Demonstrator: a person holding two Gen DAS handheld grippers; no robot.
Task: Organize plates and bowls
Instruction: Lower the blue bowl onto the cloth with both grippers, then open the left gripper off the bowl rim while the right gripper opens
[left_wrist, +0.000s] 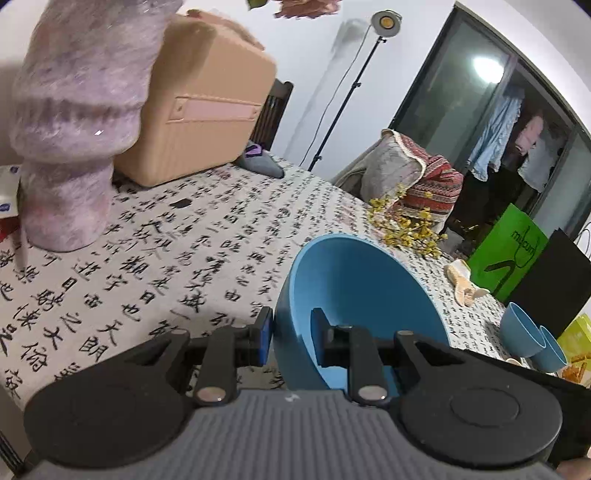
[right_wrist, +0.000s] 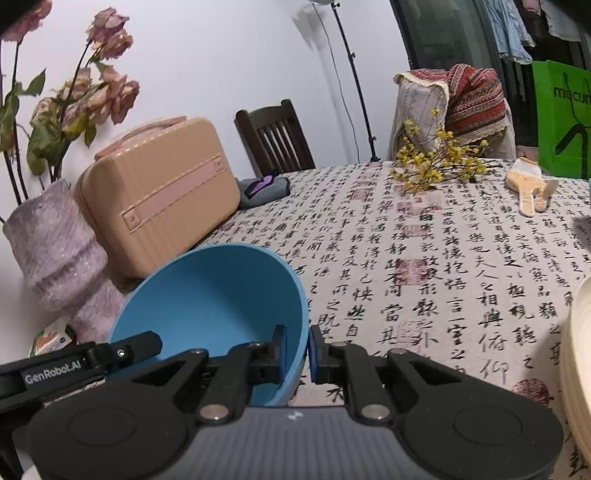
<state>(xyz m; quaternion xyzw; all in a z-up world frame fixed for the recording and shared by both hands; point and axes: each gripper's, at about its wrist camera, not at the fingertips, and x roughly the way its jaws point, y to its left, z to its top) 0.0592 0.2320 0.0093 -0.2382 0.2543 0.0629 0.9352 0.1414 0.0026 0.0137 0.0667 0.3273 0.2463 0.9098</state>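
Observation:
Both grippers hold one large blue bowl (left_wrist: 369, 288) above the tablecloth, tilted. My left gripper (left_wrist: 291, 326) is shut on its left wall, one pad outside and one inside. In the right wrist view my right gripper (right_wrist: 297, 347) is shut on the right rim of the same blue bowl (right_wrist: 214, 295). There the left gripper's black finger (right_wrist: 140, 341) reaches the bowl's left rim. Two small blue bowls (left_wrist: 521, 332) lie nested on their sides at the table's right end. A stack of cream plates (right_wrist: 576, 350) shows at the right edge.
A purple vase (left_wrist: 70, 147) with dried roses and a tan case (left_wrist: 207, 103) stand at the table's left rear. Yellow dried flowers (right_wrist: 436, 166), a wooden brush (right_wrist: 528, 188) and a green bag (right_wrist: 565, 122) sit at the far right. Chairs stand behind the table.

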